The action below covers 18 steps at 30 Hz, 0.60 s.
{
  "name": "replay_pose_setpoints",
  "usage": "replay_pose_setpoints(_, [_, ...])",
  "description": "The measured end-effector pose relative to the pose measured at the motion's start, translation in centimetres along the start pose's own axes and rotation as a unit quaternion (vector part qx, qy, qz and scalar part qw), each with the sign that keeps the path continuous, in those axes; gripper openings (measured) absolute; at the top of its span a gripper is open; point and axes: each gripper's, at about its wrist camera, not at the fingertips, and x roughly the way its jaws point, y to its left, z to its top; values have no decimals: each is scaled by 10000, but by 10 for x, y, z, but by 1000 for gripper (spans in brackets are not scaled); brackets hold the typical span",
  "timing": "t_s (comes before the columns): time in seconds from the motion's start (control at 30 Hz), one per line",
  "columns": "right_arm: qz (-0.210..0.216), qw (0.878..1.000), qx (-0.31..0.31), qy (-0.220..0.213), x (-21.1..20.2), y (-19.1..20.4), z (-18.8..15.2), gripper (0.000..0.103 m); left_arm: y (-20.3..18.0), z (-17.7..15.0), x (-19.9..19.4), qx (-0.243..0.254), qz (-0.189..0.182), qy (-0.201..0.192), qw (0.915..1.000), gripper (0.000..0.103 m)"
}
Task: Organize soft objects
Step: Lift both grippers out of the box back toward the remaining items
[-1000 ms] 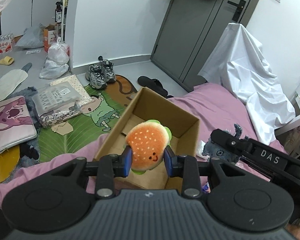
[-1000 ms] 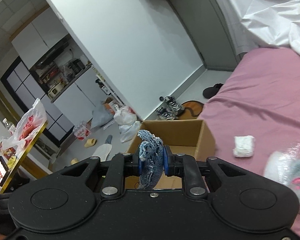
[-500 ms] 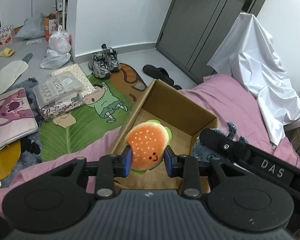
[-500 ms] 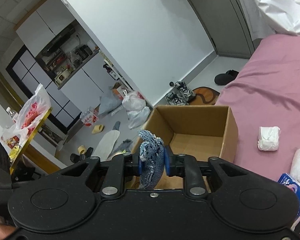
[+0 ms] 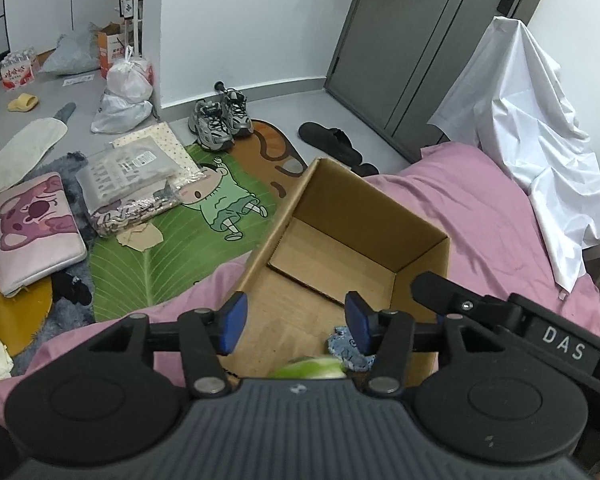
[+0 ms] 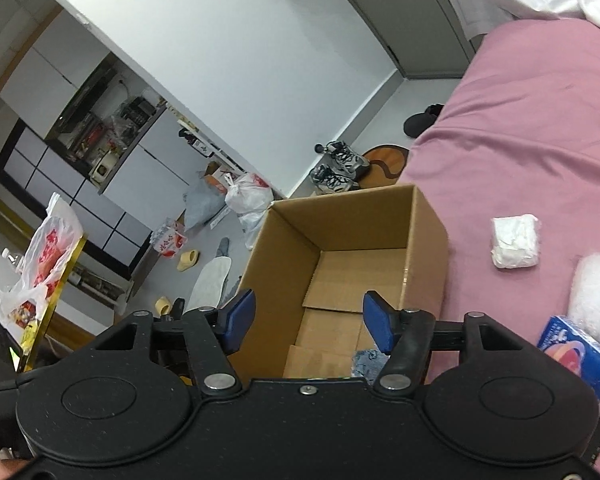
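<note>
An open cardboard box [image 5: 420, 252] stands on the pink bed. Over its near end my left gripper [image 5: 296, 318] has its jaws opening, with nothing between the blue pads. Below them the burger plush [image 5: 310, 368] shows only its green and white edge inside the box. Beside it lies the blue denim-patterned soft toy [image 5: 346, 348]. My right gripper [image 6: 308, 318] also hangs over the box [image 6: 428, 216], jaws opening and empty. The blue toy [image 6: 368, 362] lies on the box floor under its right pad. The right gripper's black arm [image 5: 500, 320] crosses the left wrist view.
On the pink bed [image 6: 520, 128] lie a white tissue pack [image 6: 514, 242], a clear plastic bag [image 6: 598, 284] and a blue packet [image 6: 580, 356]. A white sheet [image 5: 540, 140] drapes over something at the bed's far side. The floor holds a green rug [image 5: 172, 248], sneakers [image 5: 220, 120], bags and slippers.
Both grippers opened. The burger plush dropped from the left pads into the box, and the blue toy fell from the right pads onto the box floor.
</note>
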Motion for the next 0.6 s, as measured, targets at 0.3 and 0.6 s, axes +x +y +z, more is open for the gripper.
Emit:
replay_pose_setpoints(0.3, [-354,9993,-117,59,-15,6,1,76,-7,-4,-14,131,227,-35,9997,66])
replay_pose_setpoints(0.6, [-544,9980,-255,205,-33,10,-5,82,-18,-13,-37,288,341,-175,9988,76])
